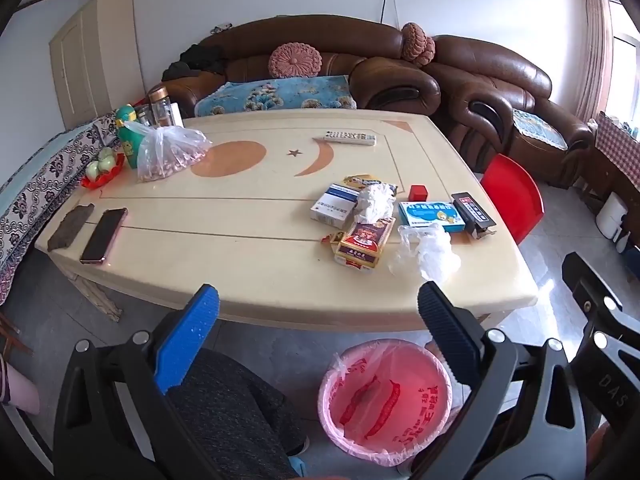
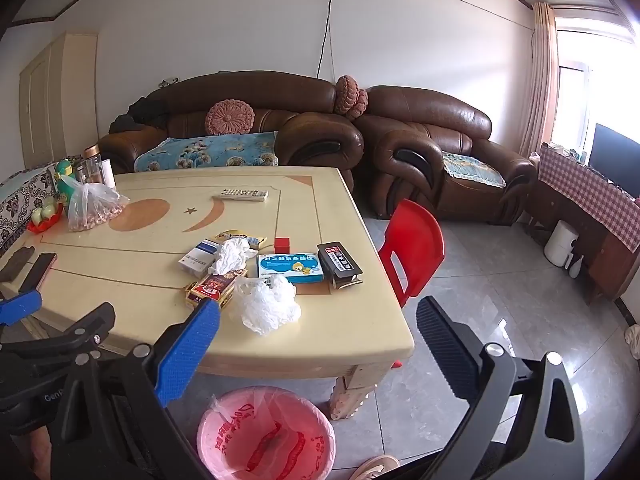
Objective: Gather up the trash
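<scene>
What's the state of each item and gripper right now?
Left gripper: open, empty.
Right gripper: open, empty.
Bin: lined with a pink bag, under the table edge.
Plastic wad: crumpled, on the table.
Tissue: crumpled, among boxes.
Black box: flap open.
Phone: screen dark, flat.

Both wrist views face table [image 1: 248,276] obliquely, sharing it.

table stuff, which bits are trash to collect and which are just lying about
For the job:
- crumpled plastic bag
- crumpled tissue
- medicine boxes
- red packet
- bin

Lying about:
- phone
- remote
- bag of nuts
- green bottle
- fruit dish
- red chair
</scene>
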A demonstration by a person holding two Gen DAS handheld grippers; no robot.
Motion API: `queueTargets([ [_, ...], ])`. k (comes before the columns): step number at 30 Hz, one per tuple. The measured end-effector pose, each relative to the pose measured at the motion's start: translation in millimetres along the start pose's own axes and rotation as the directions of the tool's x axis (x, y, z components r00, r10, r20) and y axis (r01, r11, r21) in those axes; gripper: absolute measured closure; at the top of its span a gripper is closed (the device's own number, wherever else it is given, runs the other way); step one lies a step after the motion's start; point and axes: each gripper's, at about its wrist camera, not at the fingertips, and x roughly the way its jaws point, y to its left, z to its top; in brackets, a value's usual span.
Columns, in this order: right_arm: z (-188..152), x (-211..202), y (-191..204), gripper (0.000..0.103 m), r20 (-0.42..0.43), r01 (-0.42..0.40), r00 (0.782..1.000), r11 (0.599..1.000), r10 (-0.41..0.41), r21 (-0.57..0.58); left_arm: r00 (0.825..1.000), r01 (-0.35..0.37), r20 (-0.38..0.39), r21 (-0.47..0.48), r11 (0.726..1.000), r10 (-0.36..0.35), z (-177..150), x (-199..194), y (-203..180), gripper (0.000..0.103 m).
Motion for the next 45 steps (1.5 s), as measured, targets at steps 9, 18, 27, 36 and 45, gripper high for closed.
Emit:
queueTargets([
  [9,0.5,0.4,-0.4,0.006,-0.001,-0.003,1.0,1.0,0.003,0.001,1.0,0.012,-0.02,-0.004,1.0,-0.012,-0.3,4.5,0.6,0.006],
  [18,0.6,1.0,-1.1,0.006,-0.003,-0.005,1.0,1.0,0.005,0.004,1.0,0.008,-0.019,0.002,1.0,-0.008,-1.0,3.8,-0.5,0.006],
  [27,0.8,1.6,-1.2,0.006,-0.005,-0.006,1.0,1.0,0.006,0.006,1.0,0.006,-0.016,0.001,1.0,-0.006,0.4,2.3,0.5,0.006],
  [36,1.8,1.5,-0.9,0.006,-0.004,-0.005,1.0,1.0,0.005,0.005,1.0,0.004,-0.017,0.0,1.0,-0.004,0.3,2.0,1.6,0.006],
  [45,2.2,1.6,-1.1,0.006,-0.004,-0.006,1.0,1.0,0.006,0.004,1.0,0.006,-0.021,0.007,1.0,-0.006,0.2,1.9,1.7,0.006],
])
